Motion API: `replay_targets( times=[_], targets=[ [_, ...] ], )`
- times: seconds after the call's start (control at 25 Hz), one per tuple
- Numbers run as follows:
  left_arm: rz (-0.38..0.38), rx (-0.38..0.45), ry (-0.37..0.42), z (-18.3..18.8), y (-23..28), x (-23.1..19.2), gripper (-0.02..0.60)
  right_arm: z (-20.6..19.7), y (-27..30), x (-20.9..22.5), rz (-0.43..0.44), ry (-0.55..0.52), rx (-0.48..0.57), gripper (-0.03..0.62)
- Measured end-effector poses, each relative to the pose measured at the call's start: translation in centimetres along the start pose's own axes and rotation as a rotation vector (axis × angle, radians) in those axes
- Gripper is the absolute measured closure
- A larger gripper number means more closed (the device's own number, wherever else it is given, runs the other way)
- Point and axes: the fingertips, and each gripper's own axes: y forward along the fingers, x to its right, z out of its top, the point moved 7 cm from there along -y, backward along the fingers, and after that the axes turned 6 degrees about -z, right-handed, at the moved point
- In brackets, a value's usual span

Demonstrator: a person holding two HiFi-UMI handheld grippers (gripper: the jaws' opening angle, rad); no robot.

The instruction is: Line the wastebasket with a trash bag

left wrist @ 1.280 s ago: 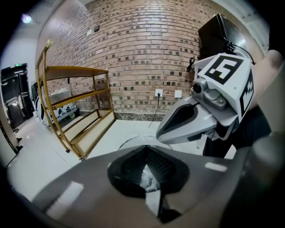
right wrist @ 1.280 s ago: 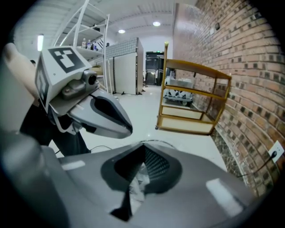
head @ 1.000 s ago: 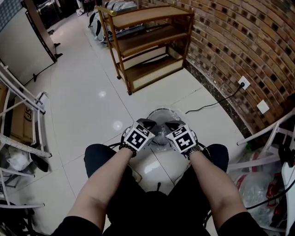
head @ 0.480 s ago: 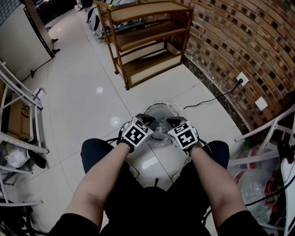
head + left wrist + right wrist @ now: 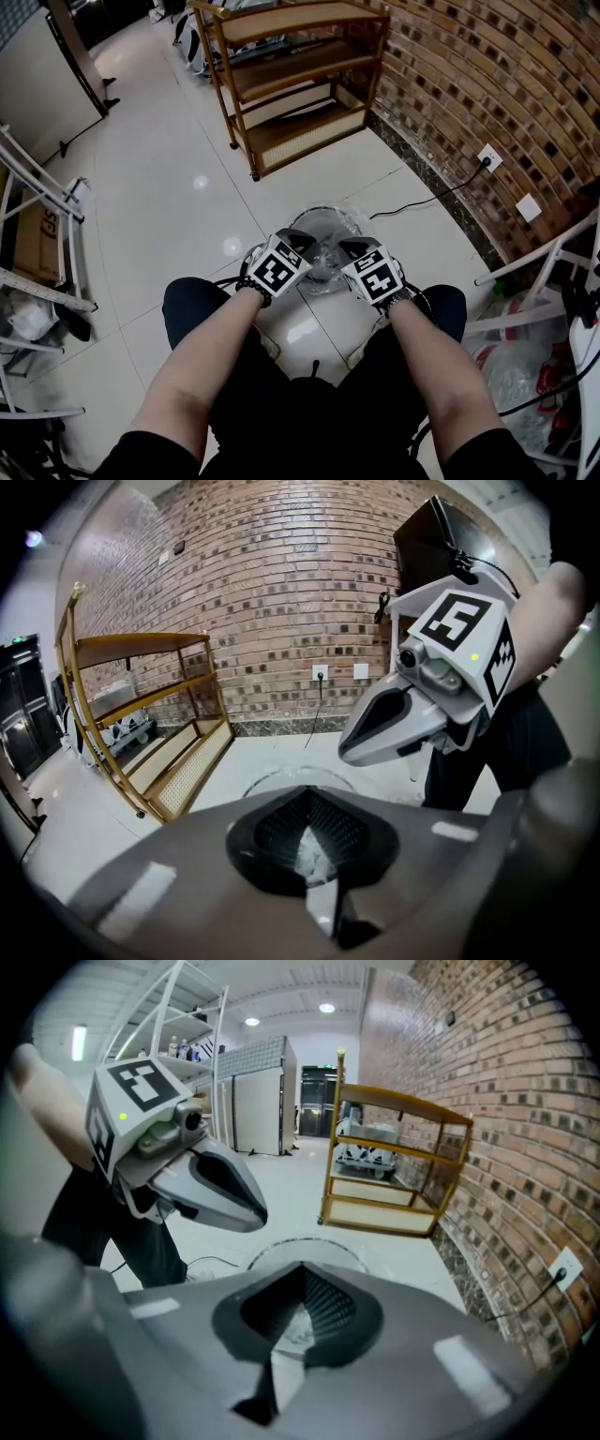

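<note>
Pinching the thin clear plastic trash bag (image 5: 324, 263) above the round pale wastebasket (image 5: 329, 206) on the white floor, the left gripper (image 5: 310, 844) and right gripper (image 5: 298, 1324) each had jaws pressed together on crumpled film. Bag looked light, limp, slippery and tearable; best gripped at opposite sides of its mouth hem.
</note>
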Motion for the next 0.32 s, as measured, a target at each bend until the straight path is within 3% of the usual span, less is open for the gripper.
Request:
replay_targets(
  times=[0.32],
  targets=[
    [-0.001, -0.004, 0.004, -0.08, 0.49, 0.16, 0.578, -0.16, -0.30, 0.29, -0.002, -0.001, 0.003, 0.592]
  ],
)
